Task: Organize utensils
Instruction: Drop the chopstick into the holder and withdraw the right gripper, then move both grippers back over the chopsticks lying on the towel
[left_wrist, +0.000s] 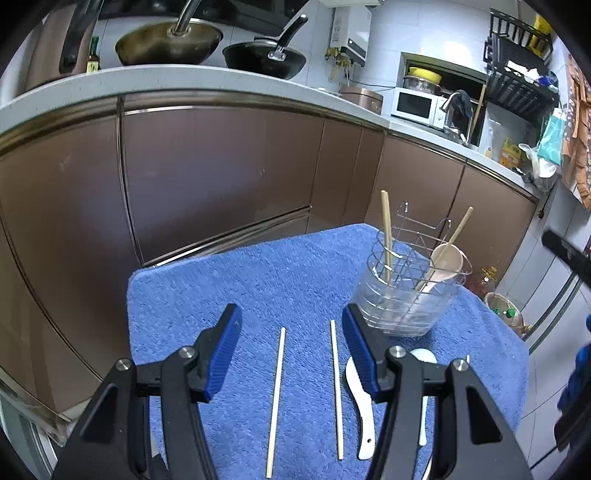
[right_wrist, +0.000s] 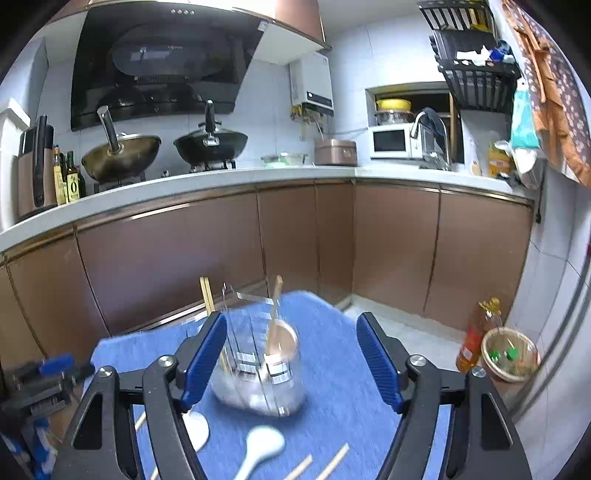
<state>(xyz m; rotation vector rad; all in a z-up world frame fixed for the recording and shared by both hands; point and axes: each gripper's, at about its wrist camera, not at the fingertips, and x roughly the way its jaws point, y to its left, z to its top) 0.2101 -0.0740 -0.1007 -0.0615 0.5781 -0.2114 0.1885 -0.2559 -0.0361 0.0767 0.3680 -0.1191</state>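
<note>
Both grippers are up over the blue towel (left_wrist: 258, 288) and both are released, nothing between the fingers. The left gripper (left_wrist: 291, 347) has its jaws spread wide above two loose chopsticks: one chopstick (left_wrist: 276, 400) lying lengthwise just left of centre, a second chopstick (left_wrist: 337, 387) parallel to it on the right, the two apart from each other. Just right of those, partly behind the blue finger pad, lies a white rice paddle (left_wrist: 360, 406), and a white spoon (left_wrist: 424, 373) shows beyond the gripper's right arm.

Now the container. On the far right of the towel stands the utensil holder (left_wrist: 406, 291), a wire basket set in a clear plastic cup. Inside it: a chopstick upright (left_wrist: 386, 236) in the left part, and a beige ladle (left_wrist: 445, 264) leaning to the right, bowl up near the rim, with another wooden stick (left_wrist: 461, 225) slanting out past it. Which wire compartment each sits in, I cannot tell.

From the right wrist view, the right gripper (right_wrist: 291, 354) hangs open with the holder (right_wrist: 258, 365) framed between its fingers but not touched; the holder is blurred here. On the near towel lie the white spoon (right_wrist: 258, 448), the paddle's end (right_wrist: 197, 428), and two more chopstick tips (right_wrist: 321, 463)
</note>
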